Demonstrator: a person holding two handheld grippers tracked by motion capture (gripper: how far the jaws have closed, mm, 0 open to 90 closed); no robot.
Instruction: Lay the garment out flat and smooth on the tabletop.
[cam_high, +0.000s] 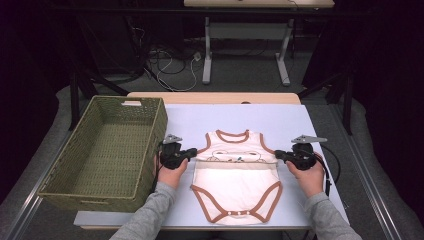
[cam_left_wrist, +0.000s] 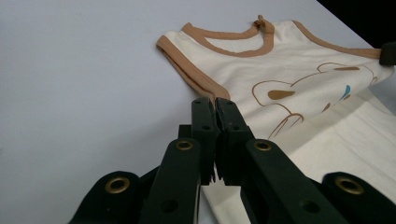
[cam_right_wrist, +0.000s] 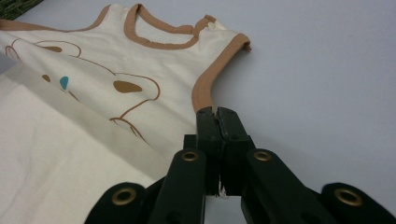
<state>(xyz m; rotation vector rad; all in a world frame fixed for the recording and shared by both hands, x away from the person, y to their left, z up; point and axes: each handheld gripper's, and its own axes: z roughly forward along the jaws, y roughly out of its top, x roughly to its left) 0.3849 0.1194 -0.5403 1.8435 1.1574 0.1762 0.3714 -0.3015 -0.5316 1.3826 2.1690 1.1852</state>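
From the high view, a cream baby bodysuit (cam_high: 236, 175) with brown trim lies flat on the pale table (cam_high: 300, 125), neck opening away from the person and snap end toward them. The left gripper (cam_high: 192, 153) and the right gripper (cam_high: 278, 155) each meet 1 side edge of it just under the armholes, level with each other. That matched hold across the chest looks to me like the setup for folding the top part over. A green woven basket (cam_high: 107, 145) stands just left of the garment, probably where it will end up.

From the left gripper view, the 2 black jaws are pressed together on the side edge of the bodysuit (cam_left_wrist: 280, 84), beside the brown armhole trim, and the cloth rises in a crease toward the far side.

From the right gripper view, the jaws pinch the opposite side edge of the bodysuit (cam_right_wrist: 93, 93) the same way, the bear print lifting off the layer beneath.
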